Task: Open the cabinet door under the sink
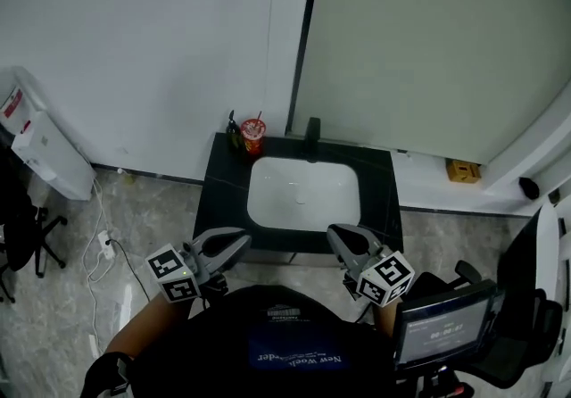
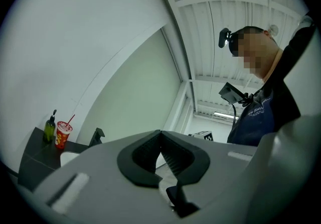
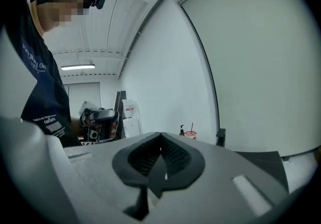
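With jaws together and empty, the left gripper [image 1: 239, 243] and right gripper [image 1: 337, 236] are held before the sink [image 1: 303, 195], presumably positioned to reach the cabinet door hidden beneath it.

The left tool [image 1: 239, 241] and the right tool [image 1: 336, 233] point forward side by side, apart from each other. Each has its jaws closed tip to tip, with nothing between them.

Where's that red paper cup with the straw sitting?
Head view: the red paper cup stands on the black countertop's back-left corner, beside a dark green bottle, left of the black faucet.
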